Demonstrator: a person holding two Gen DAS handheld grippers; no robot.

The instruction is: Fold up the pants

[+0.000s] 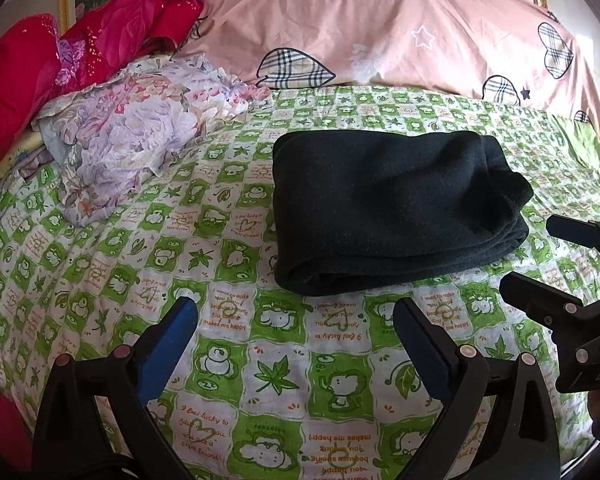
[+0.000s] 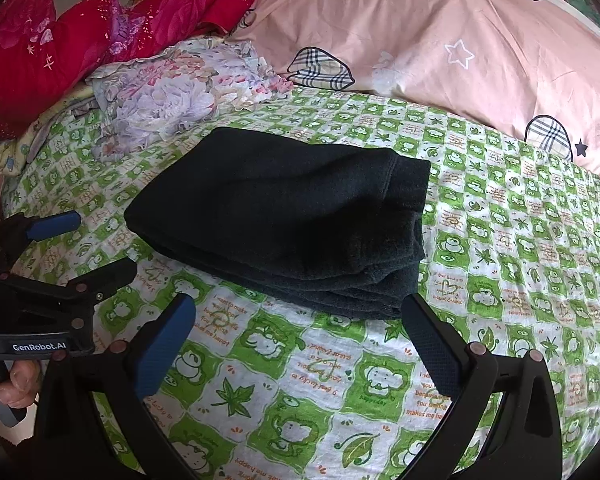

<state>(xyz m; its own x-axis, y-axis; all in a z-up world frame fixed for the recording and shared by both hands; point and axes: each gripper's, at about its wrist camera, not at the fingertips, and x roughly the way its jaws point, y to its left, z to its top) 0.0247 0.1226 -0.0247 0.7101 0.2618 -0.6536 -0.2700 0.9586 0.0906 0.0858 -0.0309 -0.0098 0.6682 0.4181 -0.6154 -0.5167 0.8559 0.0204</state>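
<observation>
The black pants (image 1: 388, 208) lie folded into a thick rectangle on the green-and-white patterned bedsheet (image 1: 260, 380); they also show in the right wrist view (image 2: 284, 220). My left gripper (image 1: 296, 312) is open and empty, its blue-padded fingers just in front of the pants' near edge. My right gripper (image 2: 300, 308) is open and empty, its right fingertip (image 2: 416, 312) close to the pants' near right corner. Each gripper shows at the edge of the other's view: the right gripper (image 1: 540, 256) and the left gripper (image 2: 96, 244).
A pink pillow with plaid hearts (image 1: 380, 32) lies along the back. A crumpled floral cloth (image 1: 132, 128) and red fabric (image 1: 60, 48) sit at the back left. A hand (image 2: 16, 388) holds the left gripper's handle.
</observation>
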